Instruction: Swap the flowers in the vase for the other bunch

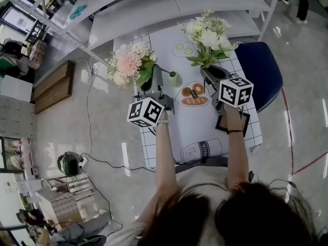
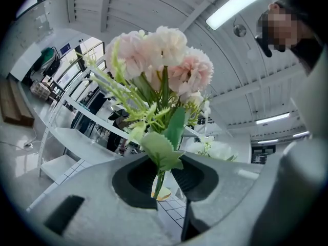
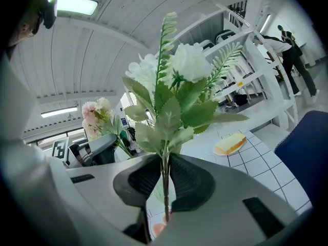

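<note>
I hold both bunches upright above the table (image 1: 171, 132). My left gripper (image 1: 154, 81) is shut on the stem of the pink bunch (image 1: 128, 64); in the left gripper view the thin stem runs down between the pads (image 2: 141, 176) and the pink bunch (image 2: 164, 60) fills the view above my left gripper (image 2: 164, 177). My right gripper (image 1: 212, 72) is shut on the stems of the white bunch (image 1: 207, 35); its own view shows the white bunch (image 3: 179, 70) rising from my right gripper (image 3: 165, 179). A small green vase (image 1: 173, 78) stands on the table between the two grippers, with nothing in it.
The table mat carries printed pictures of bread (image 1: 193, 94) and a milk bottle (image 1: 202, 150). A blue chair (image 1: 261, 70) stands at the table's right side. White shelves (image 1: 169, 4) run along the far edge. A cable (image 1: 102, 160) lies on the floor at the left.
</note>
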A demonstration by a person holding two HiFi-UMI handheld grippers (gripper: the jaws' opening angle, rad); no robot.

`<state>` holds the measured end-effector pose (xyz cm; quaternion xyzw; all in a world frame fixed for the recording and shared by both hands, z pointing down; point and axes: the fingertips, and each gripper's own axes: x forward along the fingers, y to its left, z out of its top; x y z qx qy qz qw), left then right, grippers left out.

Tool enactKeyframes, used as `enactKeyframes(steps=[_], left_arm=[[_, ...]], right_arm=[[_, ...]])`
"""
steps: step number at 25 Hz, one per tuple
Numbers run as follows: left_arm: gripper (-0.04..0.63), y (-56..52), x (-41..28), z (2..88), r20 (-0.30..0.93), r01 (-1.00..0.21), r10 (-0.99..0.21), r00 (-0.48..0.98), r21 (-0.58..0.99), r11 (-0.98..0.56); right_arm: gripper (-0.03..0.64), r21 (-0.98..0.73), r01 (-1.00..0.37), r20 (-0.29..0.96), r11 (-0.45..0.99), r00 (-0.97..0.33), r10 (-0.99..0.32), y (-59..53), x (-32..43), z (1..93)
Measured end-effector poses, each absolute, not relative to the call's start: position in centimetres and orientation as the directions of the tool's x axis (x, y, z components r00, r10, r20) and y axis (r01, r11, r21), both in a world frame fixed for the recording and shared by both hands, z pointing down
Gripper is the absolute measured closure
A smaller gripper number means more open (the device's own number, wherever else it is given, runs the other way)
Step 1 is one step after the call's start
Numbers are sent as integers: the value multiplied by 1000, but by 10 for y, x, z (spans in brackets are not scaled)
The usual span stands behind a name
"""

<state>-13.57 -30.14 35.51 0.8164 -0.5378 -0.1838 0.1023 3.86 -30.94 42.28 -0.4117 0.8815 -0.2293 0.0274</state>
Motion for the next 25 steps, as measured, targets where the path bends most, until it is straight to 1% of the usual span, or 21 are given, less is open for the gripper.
enactKeyframes(steps=[15,25], left_arm=[[505,-289,-157,346,-189,-855,-930,315,369,-365],[505,-282,-163,354,-138,-869,-945,296,373,-326]], right_arm=[[566,-426,-701,130,572,-673,-728,-308,29,418],[566,-426,-690,133,585,-687,-714,-304,25,417]])
